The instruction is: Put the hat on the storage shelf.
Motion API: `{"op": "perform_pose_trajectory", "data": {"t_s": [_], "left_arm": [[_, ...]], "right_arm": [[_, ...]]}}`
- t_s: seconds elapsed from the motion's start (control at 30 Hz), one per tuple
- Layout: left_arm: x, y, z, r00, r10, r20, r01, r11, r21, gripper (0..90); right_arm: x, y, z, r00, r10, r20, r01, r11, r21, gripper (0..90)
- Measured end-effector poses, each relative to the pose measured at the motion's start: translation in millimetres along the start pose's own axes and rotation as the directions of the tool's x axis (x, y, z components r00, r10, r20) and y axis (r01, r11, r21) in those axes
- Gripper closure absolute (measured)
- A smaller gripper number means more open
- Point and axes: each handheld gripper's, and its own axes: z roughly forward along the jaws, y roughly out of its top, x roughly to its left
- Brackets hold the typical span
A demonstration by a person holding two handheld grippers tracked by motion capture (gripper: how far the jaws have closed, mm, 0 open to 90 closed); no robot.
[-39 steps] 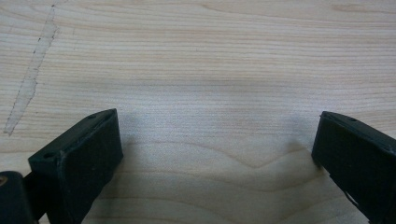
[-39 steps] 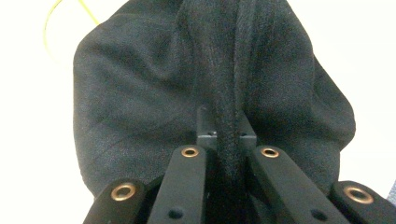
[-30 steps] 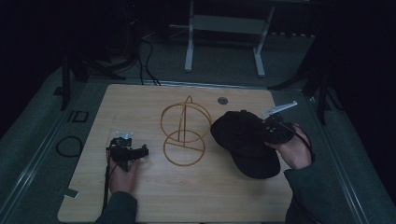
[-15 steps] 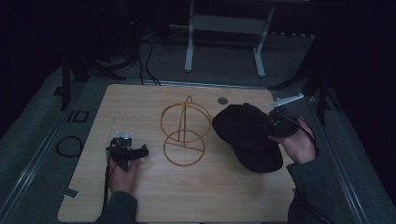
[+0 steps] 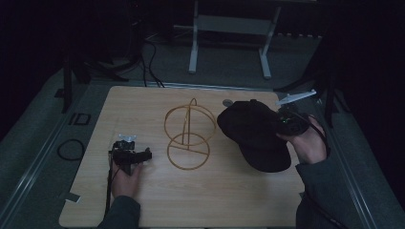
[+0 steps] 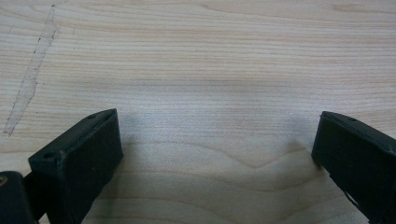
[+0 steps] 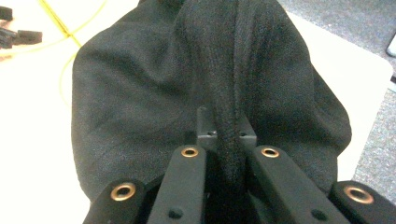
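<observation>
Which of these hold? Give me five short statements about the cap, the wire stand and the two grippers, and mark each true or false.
1. The right gripper is shut on a fold of the black cap. True.
2. The left gripper holds the gold wire stand. False: its fingers are spread over bare wooden table.
3. The wire stand is between the two grippers in the high view. True.
4. The cap hangs on the wire stand. False: it is beside the stand, to its right.
5. The left gripper rests near the table's left front. True.
</observation>
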Motion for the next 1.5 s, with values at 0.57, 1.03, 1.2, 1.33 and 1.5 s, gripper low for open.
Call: {"op": "perform_pose_trajectory", "data": {"t_s": [0.57, 1.03, 1.2, 1.33, 1.5], "left_arm": [[-0.1, 0.1, 0.1, 1.0, -0.001, 0.0, 0.001, 1.0, -0.001, 1.2], [0.1, 0.1, 0.0, 1.0, 0.001, 0.0, -0.001, 1.0, 0.001, 1.2], [0.1, 0.1, 0.0, 1.0, 0.001, 0.0, -0.001, 1.0, 0.001, 1.2], [0.1, 0.1, 0.0, 1.0, 0.001, 0.0, -0.001, 1.0, 0.001, 1.2], [0.1, 0.1, 0.0, 1.0, 0.001, 0.0, -0.001, 1.0, 0.001, 1.2]], "right_arm": [[3.6, 20.3, -14.1, 0.9997, -0.019, -0.017, 0.018, 0.998, -0.067, 87.1], [1.4, 37.2, -19.5, 0.9971, -0.071, -0.026, 0.07, 0.996, -0.053, 87.0], [0.5, 42.5, -21.3, 0.9944, -0.102, -0.028, 0.101, 0.993, -0.053, 87.0], [0.0, 45.0, -21.8, 0.9929, -0.113, -0.037, 0.111, 0.992, -0.055, 87.0], [-0.2, 47.6, -22.6, 0.9935, -0.107, -0.038, 0.104, 0.992, -0.067, 87.0]]}}
